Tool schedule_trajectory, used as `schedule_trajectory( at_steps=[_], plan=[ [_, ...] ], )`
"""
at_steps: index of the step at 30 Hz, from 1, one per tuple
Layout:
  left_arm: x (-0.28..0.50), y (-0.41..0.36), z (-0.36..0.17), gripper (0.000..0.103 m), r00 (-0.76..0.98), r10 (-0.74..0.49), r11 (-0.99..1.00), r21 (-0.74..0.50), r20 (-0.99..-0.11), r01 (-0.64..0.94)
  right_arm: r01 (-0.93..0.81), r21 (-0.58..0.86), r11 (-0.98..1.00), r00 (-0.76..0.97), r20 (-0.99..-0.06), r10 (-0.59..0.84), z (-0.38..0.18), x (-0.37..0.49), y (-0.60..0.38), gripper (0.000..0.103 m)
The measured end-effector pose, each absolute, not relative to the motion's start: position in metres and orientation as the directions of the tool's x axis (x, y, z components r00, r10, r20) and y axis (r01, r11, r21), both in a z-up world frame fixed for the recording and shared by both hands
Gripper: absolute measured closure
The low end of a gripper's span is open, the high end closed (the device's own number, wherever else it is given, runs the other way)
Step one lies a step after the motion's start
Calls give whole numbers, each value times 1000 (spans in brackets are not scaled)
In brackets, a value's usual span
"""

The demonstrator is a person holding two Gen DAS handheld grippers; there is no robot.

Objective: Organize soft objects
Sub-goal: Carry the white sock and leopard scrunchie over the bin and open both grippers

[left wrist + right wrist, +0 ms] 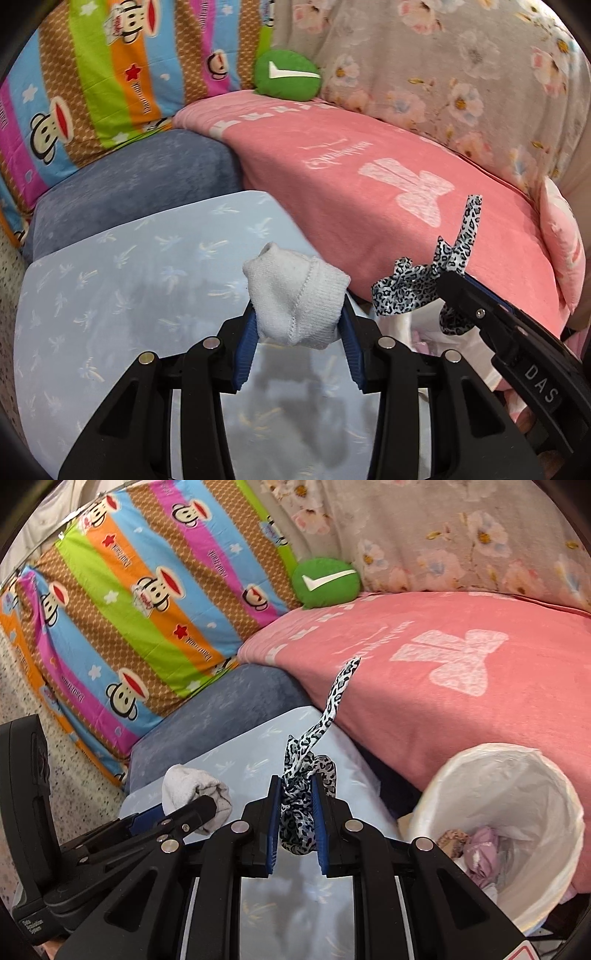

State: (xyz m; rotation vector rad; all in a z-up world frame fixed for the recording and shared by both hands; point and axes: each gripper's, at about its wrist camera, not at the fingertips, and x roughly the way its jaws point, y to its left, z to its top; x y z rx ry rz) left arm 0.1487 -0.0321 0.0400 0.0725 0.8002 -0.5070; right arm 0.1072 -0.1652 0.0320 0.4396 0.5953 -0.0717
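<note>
My left gripper (298, 321) is shut on a balled white sock (295, 295), held above a pale blue cushion (129, 288). The same sock (192, 794) shows at the lower left of the right wrist view, between the left gripper's fingers. My right gripper (297, 812) is shut on a bunched black-and-white leopard-print ribbon (299, 797), one tail of it sticking up over the pink blanket (443, 686). In the left wrist view that ribbon (413, 288) hangs from the right gripper at the right side.
A white-lined bin (554, 812) with several soft items inside stands at the lower right. A green round plush with a white tick (325, 581) lies at the back. A striped monkey-print pillow (129, 627), a dark blue cushion (140, 184) and floral bedding (461, 74) surround the area.
</note>
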Motion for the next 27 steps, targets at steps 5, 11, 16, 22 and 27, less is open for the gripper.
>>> schedule_trajectory(
  at_steps=[5,11,16,22,27],
  plan=[
    [131,-63,42,63,565,-434,850,-110,-702,515,230,386,893,836,-548,21,35,83,-194,86],
    [110,-96,40,63,537,-461,815,-97,-706,571,287,391,875,837,-547,-30,33,52,-232,86],
    [94,-126,37,63,508,-482,780,-85,-714,620,336,404,851,833,-549,-68,27,29,-264,86],
    [81,-150,33,63,474,-500,746,-82,-725,661,376,414,829,825,-557,-96,16,10,-293,86],
    [76,-164,28,63,451,-505,728,-82,-736,681,400,421,814,816,-568,-107,7,-1,-311,86]
  ],
)
